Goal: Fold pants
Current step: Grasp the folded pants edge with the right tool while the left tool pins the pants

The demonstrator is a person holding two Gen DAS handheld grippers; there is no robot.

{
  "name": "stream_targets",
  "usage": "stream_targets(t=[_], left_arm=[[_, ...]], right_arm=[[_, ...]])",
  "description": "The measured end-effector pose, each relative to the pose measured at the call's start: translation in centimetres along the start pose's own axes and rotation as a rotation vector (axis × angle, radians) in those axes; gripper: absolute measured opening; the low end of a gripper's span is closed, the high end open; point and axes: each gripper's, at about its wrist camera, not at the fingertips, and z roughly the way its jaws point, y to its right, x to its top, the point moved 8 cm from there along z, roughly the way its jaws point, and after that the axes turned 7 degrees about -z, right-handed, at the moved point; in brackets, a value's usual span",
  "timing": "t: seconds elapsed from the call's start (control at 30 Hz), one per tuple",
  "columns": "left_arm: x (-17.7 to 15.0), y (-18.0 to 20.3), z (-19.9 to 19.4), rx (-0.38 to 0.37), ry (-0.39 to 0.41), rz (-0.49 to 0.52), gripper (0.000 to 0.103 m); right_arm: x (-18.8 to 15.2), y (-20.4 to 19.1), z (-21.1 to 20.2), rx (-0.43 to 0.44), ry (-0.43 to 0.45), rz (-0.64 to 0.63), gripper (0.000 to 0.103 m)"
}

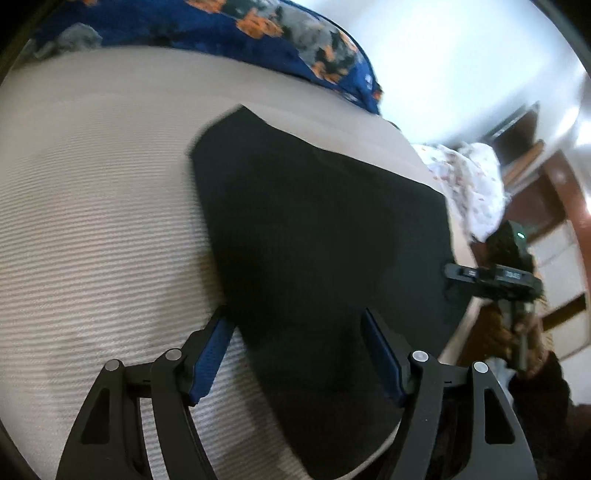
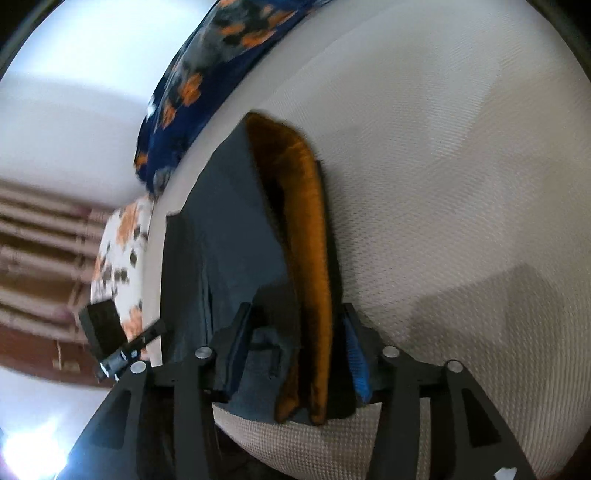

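Observation:
Dark pants lie flat on a beige ribbed bed cover. In the right wrist view the pants show a dark grey panel and an orange-brown lining strip along one edge. My left gripper is open above the pants' near edge, one finger over the bed cover, one over the cloth. My right gripper is open, its fingers on either side of the orange strip and the pants' edge. The right gripper also shows at the pants' right edge in the left wrist view.
A blue blanket with orange and grey pattern lies along the far side of the bed. A white patterned pillow sits off the bed's corner. Brown wooden furniture and a white wall stand beyond. The left gripper's body shows at the bed's edge.

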Motion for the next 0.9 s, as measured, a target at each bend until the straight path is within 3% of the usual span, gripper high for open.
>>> stream_targets(t=[0.17, 0.33, 0.4, 0.43, 0.47, 0.53, 0.6, 0.9], left_arm=[[-0.1, 1.9, 1.0, -0.075, -0.067, 0.057, 0.099], [0.1, 2.9, 1.7, -0.018, -0.06, 0.123, 0.099], [-0.1, 2.9, 1.7, 0.061, -0.034, 0.169, 0.083], [-0.1, 2.7, 1.6, 0.13, -0.015, 0.202, 0.06], [-0.1, 2.4, 1.5, 0.174, -0.005, 0.215, 0.048], [0.1, 1.7, 1.0, 0.164, 0.013, 0.16, 0.041], [0.2, 1.3, 0.9, 0.152, 0.025, 0.129, 0.039], [-0.2, 1.4, 0.6, 0.229, 0.061, 0.175, 0.04]], right_arm=[[0.8, -0.5, 1.1, 0.047, -0.066, -0.05, 0.046], [1.8, -0.7, 2.2, 0.126, -0.076, -0.041, 0.047], [2.0, -0.8, 2.4, 0.132, -0.073, -0.047, 0.044], [2.0, -0.9, 2.5, 0.122, -0.074, -0.062, 0.039], [1.8, -1.1, 2.7, 0.112, -0.074, -0.083, 0.037], [1.6, -1.2, 2.8, 0.117, -0.069, -0.1, 0.034], [1.4, -1.2, 2.8, 0.118, -0.054, -0.108, 0.034], [1.2, -0.9, 2.6, 0.143, 0.004, -0.114, 0.031]])
